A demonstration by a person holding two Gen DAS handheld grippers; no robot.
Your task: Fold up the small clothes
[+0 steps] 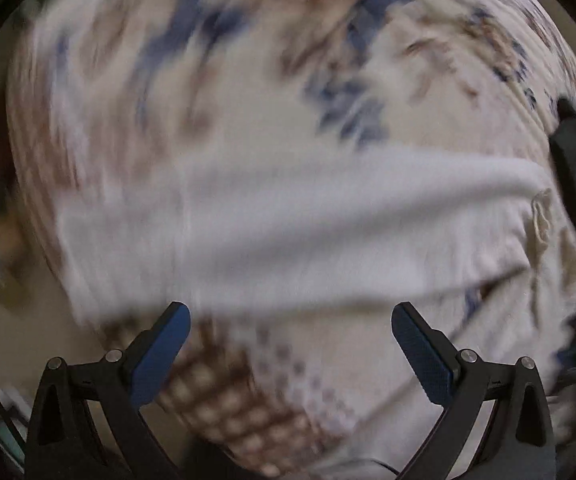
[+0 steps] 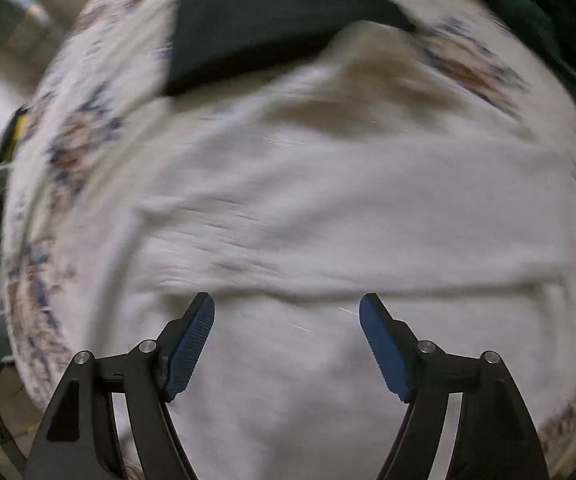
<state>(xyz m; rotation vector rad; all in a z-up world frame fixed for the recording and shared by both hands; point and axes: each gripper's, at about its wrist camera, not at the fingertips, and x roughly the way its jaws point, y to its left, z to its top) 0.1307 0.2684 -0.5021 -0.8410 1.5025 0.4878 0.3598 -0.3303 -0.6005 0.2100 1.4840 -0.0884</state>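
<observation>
A white garment [image 2: 328, 216] lies spread flat on a patterned cloth [image 1: 216, 60] printed with blue and brown motifs; whether that cloth covers a worktop or a bed cannot be told. Both views are smeared by motion blur, so fine detail of the fabric is lost. In the right wrist view the white garment fills most of the frame, with a folded edge running crosswise just ahead of the right tongs [image 2: 287, 308], and a tan patch near its far end. The right tongs stand apart, their blue pads [image 2: 190, 350] clear of any cloth, with the garment directly below and in front of them. In the left wrist view a white band of the garment [image 1: 288, 232] crosses the frame just beyond the left tongs [image 1: 290, 316], which are also spread wide and grip nothing. A dark folded piece [image 2: 272, 20] lies at the far side of the garment in the right view, partly overlapped by the white cloth's edge.
</observation>
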